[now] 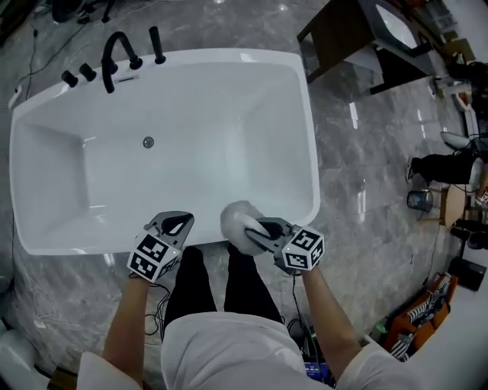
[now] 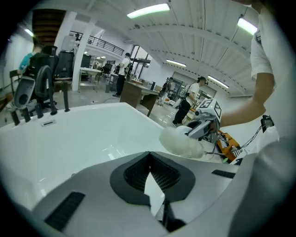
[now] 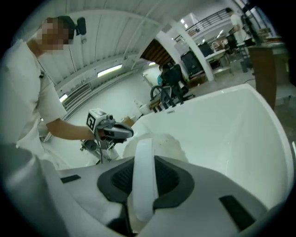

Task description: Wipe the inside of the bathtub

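Plainly the wiping has hardly got anywhere, by my reading: the right gripper [image 1: 256, 231] has its jaws clamped on the white strap [image 3: 142, 180] of a fluffy white wiping pad [image 1: 235, 217], and the pad sits at the jaw tips over the near rim of the bathtub [image 1: 198, 156]. Whether it touches the rim I cannot tell from where I stand. Just to that gripper's left, the left gripper [image 1: 177, 219] hangs over the same rim with its jaws drawn together at the tips and nothing between them. Ahead of both tools the whole inside of the tub lies open, with the sloped walls, the flat floor and the small drain [image 1: 148, 142] well beyond the pad. It all looks glossy and even, with no foam, streaks or wet trails to show which part has been covered. So I would say the near wall, the floor and the far end are all left to do, and the pad must first drop below the rim. At the tub's far side from the jaws stands a black faucet set [image 1: 114, 57]. The tub rests on polished grey marble floor [image 1: 366, 167], and off beyond the right gripper is a dark wooden cabinet [image 1: 343, 34]. It is a big, bright hall with long ceiling lights [image 2: 149, 10], and other people [image 2: 124, 69] stand among desks far past the tub.
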Demonstrator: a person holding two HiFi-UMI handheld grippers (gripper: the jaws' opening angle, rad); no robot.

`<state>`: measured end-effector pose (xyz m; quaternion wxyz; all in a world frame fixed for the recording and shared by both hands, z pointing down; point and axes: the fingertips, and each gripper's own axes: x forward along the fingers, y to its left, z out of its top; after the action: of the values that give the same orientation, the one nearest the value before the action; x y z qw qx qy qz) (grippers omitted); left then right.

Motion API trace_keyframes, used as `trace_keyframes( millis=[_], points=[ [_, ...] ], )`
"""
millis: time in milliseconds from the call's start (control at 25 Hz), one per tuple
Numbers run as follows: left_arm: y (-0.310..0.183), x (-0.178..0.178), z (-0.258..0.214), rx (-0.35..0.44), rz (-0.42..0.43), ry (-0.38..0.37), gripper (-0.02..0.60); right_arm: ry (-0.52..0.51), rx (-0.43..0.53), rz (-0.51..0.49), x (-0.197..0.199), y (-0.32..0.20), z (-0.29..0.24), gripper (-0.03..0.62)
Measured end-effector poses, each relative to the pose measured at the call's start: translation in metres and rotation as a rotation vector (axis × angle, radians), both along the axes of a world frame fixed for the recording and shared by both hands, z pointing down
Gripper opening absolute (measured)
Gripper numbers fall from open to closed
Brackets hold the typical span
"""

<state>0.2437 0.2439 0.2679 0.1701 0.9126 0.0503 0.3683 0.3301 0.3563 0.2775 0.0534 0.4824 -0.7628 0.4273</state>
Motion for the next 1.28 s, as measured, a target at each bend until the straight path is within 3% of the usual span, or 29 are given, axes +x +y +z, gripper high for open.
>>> trace_keyframes(
  millis=[240,480,840,1280],
  points=[
    [-0.017,-0.041,-0.083,0.020,-0.094,0.116,0.011,0.060,0.168,0.235,-0.026,-0.025,-0.108,0.095],
    [-0.020,-0.064,-0.149,0.041,-0.151,0.232,0.011,0.200,0.303,0.353,-0.033,-0.037,-0.198,0.095],
    [-0.022,-0.076,-0.215,0.139,-0.218,0.336,0.011,0.287,0.426,0.384,-0.037,-0.027,-0.268,0.095],
    [-0.012,-0.045,-0.263,0.202,-0.344,0.418,0.011,0.311,0.481,0.351,0.004,-0.013,-0.293,0.095]
  ],
)
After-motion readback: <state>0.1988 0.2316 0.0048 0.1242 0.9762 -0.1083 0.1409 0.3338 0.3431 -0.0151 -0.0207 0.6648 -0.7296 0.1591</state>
